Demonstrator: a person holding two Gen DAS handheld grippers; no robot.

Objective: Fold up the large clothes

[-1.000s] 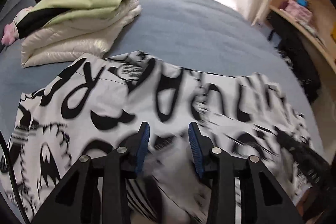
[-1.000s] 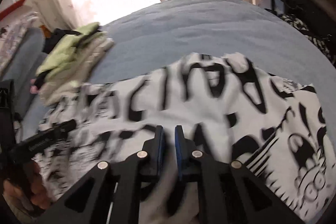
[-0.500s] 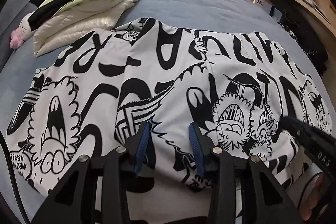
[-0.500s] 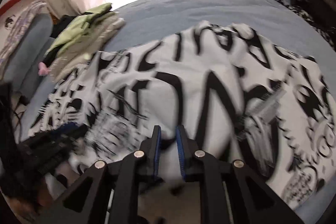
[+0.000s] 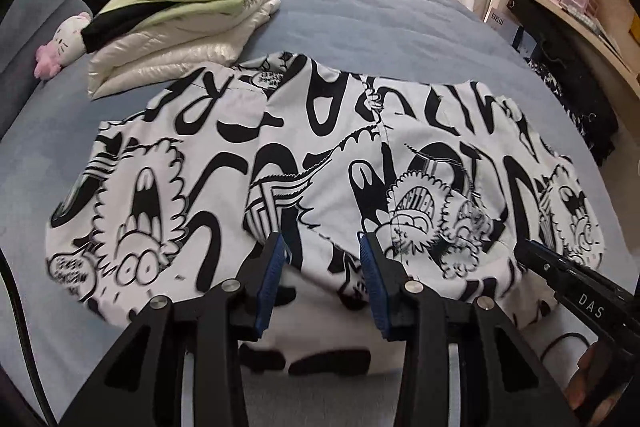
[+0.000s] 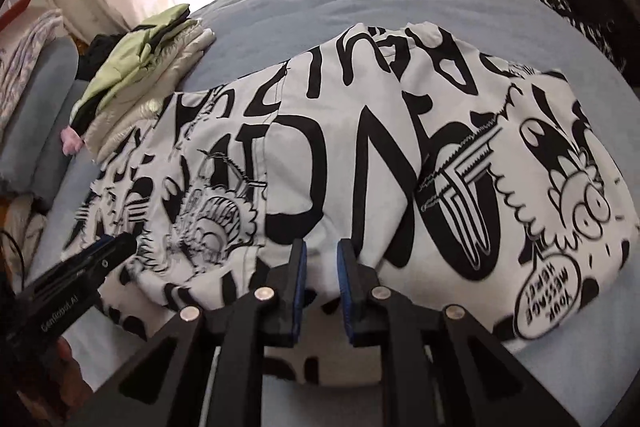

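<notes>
The bed [image 5: 360, 7] bears our printed garment [image 5: 320, 155], now folded over and lying flat where a second ago it was blurred mid-swing. One fold looks done. Left gripper [image 5: 320, 259] stands partly open, empty; right gripper [image 6: 320, 263] narrowly parted, holding nothing.

The right gripper [image 5: 588, 299] reads "DAS", the left gripper [image 6: 72, 291] seemingly "GenRobot.AI".

left gripper [image 5: 322, 253]: tilted down, jaws parted, nothing pinched | right gripper [image 6: 320, 261]: tilted down, jaws narrowly parted, nothing pinched | fingertips [image 5: 586, 383] showing under the right gripper's handle
</notes>
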